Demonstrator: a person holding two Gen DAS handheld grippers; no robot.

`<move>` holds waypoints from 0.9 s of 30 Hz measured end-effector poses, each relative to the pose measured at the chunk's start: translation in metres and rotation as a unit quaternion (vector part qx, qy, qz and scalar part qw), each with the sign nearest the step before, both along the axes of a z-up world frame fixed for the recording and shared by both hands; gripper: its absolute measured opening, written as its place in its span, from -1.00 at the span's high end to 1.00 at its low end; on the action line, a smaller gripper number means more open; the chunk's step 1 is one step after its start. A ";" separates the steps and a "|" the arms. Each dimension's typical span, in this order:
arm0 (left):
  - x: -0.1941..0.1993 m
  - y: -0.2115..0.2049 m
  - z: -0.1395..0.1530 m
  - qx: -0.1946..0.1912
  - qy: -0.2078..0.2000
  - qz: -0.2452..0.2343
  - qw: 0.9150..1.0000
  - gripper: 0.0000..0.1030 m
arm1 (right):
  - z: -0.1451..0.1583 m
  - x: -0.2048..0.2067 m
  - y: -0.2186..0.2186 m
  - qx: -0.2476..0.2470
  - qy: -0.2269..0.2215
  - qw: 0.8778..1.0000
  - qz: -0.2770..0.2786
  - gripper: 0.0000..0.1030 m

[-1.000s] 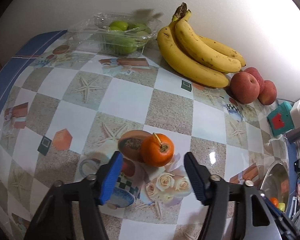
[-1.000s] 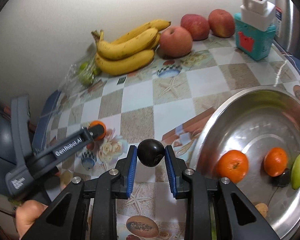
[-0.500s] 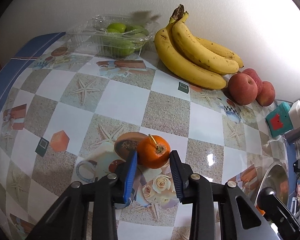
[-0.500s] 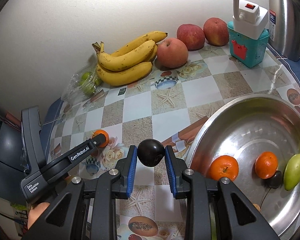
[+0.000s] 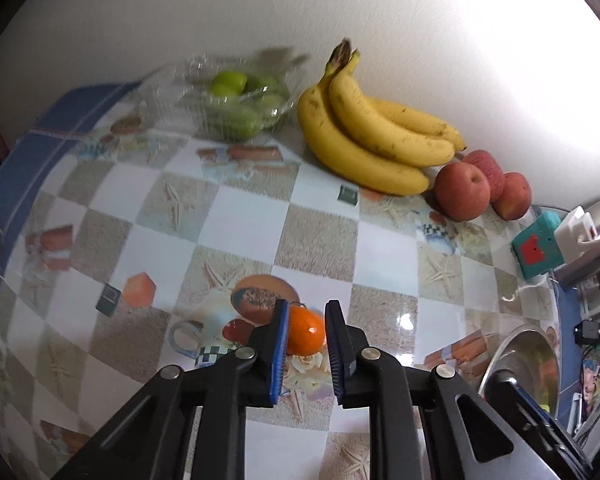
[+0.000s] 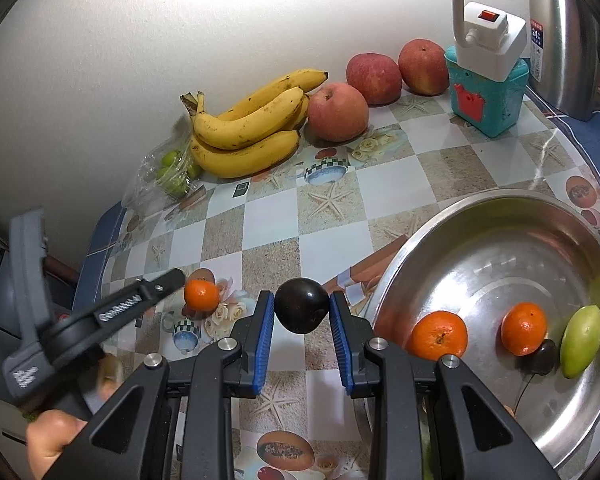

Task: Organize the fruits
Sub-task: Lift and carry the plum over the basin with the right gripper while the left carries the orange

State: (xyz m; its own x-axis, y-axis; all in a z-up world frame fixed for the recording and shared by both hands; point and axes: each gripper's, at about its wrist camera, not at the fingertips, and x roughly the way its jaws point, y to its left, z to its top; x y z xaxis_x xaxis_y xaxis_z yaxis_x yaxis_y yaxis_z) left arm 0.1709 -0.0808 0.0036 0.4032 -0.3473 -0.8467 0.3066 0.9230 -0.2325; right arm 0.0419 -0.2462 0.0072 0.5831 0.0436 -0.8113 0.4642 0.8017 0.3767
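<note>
My left gripper (image 5: pixel 305 330) is shut on a small orange tangerine (image 5: pixel 305 329), just above the patterned tabletop; it also shows in the right wrist view (image 6: pixel 201 294). My right gripper (image 6: pixel 302 311) is shut on a dark plum (image 6: pixel 301 310), held beside the left rim of a steel bowl (image 6: pixel 496 252). The bowl holds two tangerines (image 6: pixel 440 335) (image 6: pixel 524 328), a dark plum (image 6: pixel 542 357) and a green fruit (image 6: pixel 581 340).
Along the wall stand a banana bunch (image 5: pixel 374 144), three red apples (image 5: pixel 462 190), a clear box of green fruits (image 5: pixel 232 100), a teal box (image 6: pixel 486 98) with a white plug and a steel kettle (image 6: pixel 560 36). The bowl's rim (image 5: pixel 512 344) shows at lower right in the left wrist view.
My left gripper has closed from wide open onto the tangerine and lifted it slightly. My right gripper has kept hold of the plum and moved nearer the bowl.
</note>
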 end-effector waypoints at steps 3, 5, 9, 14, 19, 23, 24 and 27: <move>0.001 0.002 0.006 -0.004 -0.010 0.001 1.000 0.60 | 0.000 -0.001 0.000 0.000 0.001 1.000 -0.001 0.43; 0.004 0.003 0.004 0.000 -0.019 0.000 1.000 0.56 | 0.000 -0.001 -0.001 0.000 0.002 1.000 -0.001 0.43; 0.011 0.007 -0.014 0.000 -0.003 0.010 1.000 -0.08 | -0.002 -0.001 -0.002 0.001 0.006 1.000 -0.001 0.43; 0.012 0.001 -0.031 0.005 0.011 0.003 1.000 -0.08 | -0.007 0.001 -0.002 0.001 0.014 1.000 -0.001 0.43; 0.011 -0.005 -0.042 0.012 0.025 0.000 1.000 -0.07 | -0.006 0.000 -0.003 0.000 0.016 1.000 -0.002 0.43; 0.012 -0.002 -0.042 0.012 0.023 0.007 1.000 0.02 | -0.006 0.001 -0.002 0.001 0.017 1.000 -0.001 0.43; 0.012 -0.003 -0.042 0.015 0.023 0.007 1.000 0.10 | -0.006 0.001 -0.002 0.001 0.018 1.000 -0.001 0.43; 0.011 -0.004 -0.043 0.014 0.026 0.006 1.000 0.21 | -0.006 0.001 -0.002 0.001 0.017 1.000 -0.001 0.43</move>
State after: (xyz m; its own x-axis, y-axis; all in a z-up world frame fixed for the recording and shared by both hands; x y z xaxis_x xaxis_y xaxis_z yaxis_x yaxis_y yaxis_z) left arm 0.1822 -0.0845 -0.0396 0.3623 -0.3189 -0.8758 0.2841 0.9327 -0.2221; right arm 0.0428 -0.2478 0.0014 0.5551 0.0438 -0.8306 0.4776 0.8008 0.3615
